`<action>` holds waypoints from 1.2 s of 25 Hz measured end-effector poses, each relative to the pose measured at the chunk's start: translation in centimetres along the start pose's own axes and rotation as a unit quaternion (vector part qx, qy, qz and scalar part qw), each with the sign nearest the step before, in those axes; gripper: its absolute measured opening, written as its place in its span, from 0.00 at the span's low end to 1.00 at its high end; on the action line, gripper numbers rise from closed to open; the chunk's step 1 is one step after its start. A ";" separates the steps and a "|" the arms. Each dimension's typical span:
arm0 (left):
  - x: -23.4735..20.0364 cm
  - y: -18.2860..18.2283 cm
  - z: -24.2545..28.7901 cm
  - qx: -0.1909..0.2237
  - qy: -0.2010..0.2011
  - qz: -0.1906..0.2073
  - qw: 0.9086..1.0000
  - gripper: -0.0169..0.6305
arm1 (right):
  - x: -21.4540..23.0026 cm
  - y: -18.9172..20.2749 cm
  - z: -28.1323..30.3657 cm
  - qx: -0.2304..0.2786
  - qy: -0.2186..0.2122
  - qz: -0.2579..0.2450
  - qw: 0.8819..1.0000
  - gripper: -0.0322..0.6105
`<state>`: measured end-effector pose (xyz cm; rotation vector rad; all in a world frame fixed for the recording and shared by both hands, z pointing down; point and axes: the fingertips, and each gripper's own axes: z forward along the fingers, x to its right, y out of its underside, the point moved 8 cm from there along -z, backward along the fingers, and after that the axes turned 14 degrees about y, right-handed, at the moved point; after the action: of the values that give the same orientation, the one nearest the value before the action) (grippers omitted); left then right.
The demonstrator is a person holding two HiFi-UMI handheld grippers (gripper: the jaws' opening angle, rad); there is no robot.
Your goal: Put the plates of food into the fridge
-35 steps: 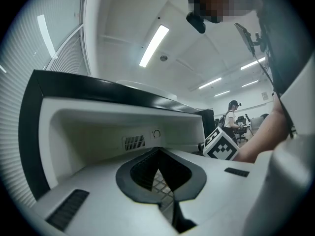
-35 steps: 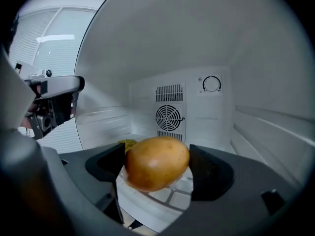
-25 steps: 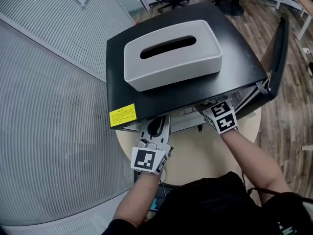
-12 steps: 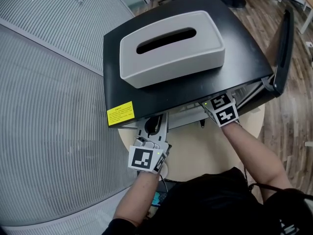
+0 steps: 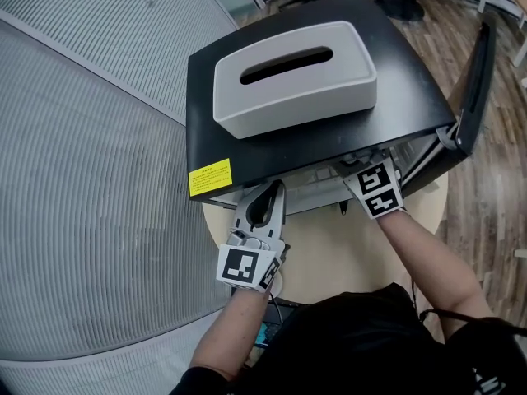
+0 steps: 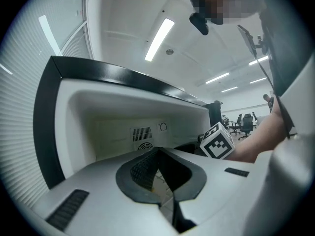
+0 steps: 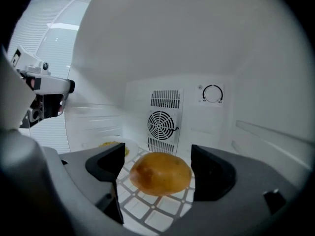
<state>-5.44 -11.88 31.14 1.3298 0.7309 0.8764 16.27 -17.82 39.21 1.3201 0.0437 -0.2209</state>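
1. Right gripper (image 7: 157,167): your jaws are spread, reaching through the front of the fridge (image 5: 395,97).
   - Between the jaws: a round golden-brown piece of food (image 7: 160,173) on the white wire shelf (image 7: 147,205). Contact with either jaw cannot be told.
   - Ahead and to the left of the jaws: a plate (image 7: 129,149) holding yellow food, also on the shelf.
   - Straight ahead, on the back wall: a round fan grille (image 7: 162,124), with a dial (image 7: 212,93) above and to its right.
2. Left gripper (image 6: 158,154): your jaws are pressed together with nothing between them, at the left of the fridge opening.
   - To its right: the right gripper's marker cube (image 6: 216,141).
3. Above both grippers, on the fridge top: a grey tissue box (image 5: 292,76).
4. Right of your right gripper: the fridge door (image 5: 473,89), swung open.
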 end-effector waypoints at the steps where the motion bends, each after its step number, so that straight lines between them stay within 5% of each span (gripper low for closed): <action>1: 0.1 -0.1 -0.2 0.002 -0.004 -0.004 1.000 0.04 | -0.1 -0.1 -0.4 0.011 -0.004 -0.001 1.000 0.68; 16: 4.1 0.0 -4.9 -0.026 -0.090 -0.007 0.996 0.03 | -2.7 0.1 -5.3 0.084 -0.090 0.028 0.992 0.68; 23: 3.7 0.2 -10.0 0.013 -0.113 -0.002 0.993 0.04 | -6.8 -0.1 -7.4 0.081 -0.103 0.021 0.991 0.68; 30: 1.9 2.0 -17.4 0.009 -0.131 0.003 0.991 0.04 | -13.2 1.9 -9.2 0.049 -0.118 0.017 0.992 0.68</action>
<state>-19.65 -1.52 31.23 1.4313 0.5302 0.6832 4.56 -6.73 40.78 1.3835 -0.1916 -0.3523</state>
